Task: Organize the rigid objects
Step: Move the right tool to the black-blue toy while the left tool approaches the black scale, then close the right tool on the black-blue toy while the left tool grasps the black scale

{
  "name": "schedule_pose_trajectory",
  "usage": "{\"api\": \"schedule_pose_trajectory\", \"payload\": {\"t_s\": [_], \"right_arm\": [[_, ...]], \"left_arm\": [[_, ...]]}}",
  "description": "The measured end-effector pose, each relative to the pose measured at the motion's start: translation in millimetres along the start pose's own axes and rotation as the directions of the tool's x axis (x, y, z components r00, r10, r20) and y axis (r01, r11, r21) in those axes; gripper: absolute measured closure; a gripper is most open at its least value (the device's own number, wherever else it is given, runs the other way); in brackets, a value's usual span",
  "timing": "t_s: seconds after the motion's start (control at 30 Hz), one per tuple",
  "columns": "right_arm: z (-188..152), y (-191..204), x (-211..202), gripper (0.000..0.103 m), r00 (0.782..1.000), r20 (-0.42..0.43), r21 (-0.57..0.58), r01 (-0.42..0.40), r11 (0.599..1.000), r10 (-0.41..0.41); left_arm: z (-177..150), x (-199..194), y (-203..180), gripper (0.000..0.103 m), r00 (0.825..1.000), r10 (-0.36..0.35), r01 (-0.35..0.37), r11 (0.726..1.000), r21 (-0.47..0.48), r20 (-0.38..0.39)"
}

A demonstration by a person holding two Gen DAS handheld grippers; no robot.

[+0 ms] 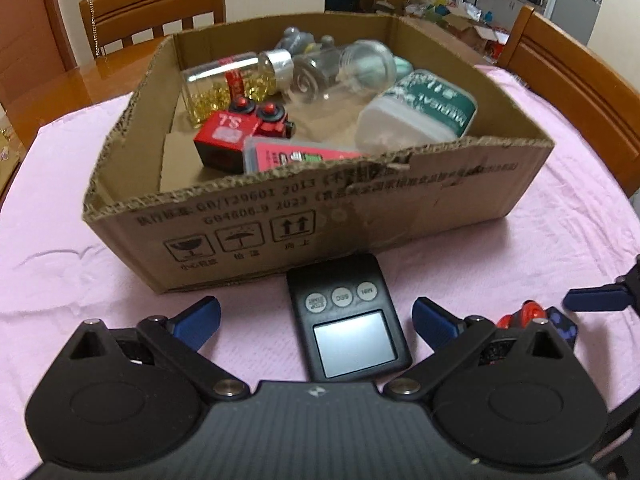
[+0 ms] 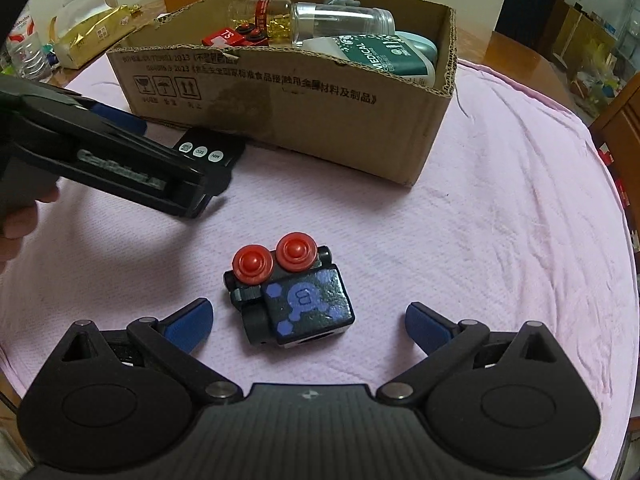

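Observation:
A cardboard box on the pink cloth holds a red toy block, a bottle of gold capsules, a clear jar, a green-labelled tub and a pink pack. A black digital timer lies flat in front of the box, between my left gripper's open fingers. A black-and-blue toy block with two red knobs lies on the cloth between my right gripper's open fingers. Neither gripper touches anything.
The pink cloth covers a round wooden table. Wooden chairs stand behind the box. A gold packet and a water bottle sit at the table's far left. The left gripper's body reaches in from the left.

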State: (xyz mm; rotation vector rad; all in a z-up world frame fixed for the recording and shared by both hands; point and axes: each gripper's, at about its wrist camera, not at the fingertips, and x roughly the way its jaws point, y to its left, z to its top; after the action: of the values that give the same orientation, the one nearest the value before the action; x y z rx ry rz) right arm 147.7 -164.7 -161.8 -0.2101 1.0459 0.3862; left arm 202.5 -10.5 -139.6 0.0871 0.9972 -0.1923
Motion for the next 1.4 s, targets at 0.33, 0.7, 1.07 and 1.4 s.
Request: {"api": "schedule_pose_trajectory", "payload": {"t_s": [0.33,0.7,1.07,1.4], "right_arm": [[-3,0,-1,0.000,1.000,0.003,-0.013,-0.006,1.000,0.006],[-1,0,-1,0.000,1.000,-0.007,-0.015,-0.008,1.000,0.008],[3,0,1,0.000,1.000,-0.023,-0.022,-0.012,1.000,0.011],[1,-2,0,0.000,0.999,-0.028,-0.050,-0.028,0.998,0.027]], "left_arm": [[-11,-6,15,0.001,0.998,0.056,-0.057,0.998,-0.033,-0.019],[-30,-23,73,0.001,0.983,0.169,-0.178,0.974,-0.138,-0.074],[-28,-28,62,0.013,0.990,0.137,-0.139,0.986,0.095,0.031],[-28,-32,48,0.024,0.996,-0.065,0.073,0.988,0.133,-0.060]]}}
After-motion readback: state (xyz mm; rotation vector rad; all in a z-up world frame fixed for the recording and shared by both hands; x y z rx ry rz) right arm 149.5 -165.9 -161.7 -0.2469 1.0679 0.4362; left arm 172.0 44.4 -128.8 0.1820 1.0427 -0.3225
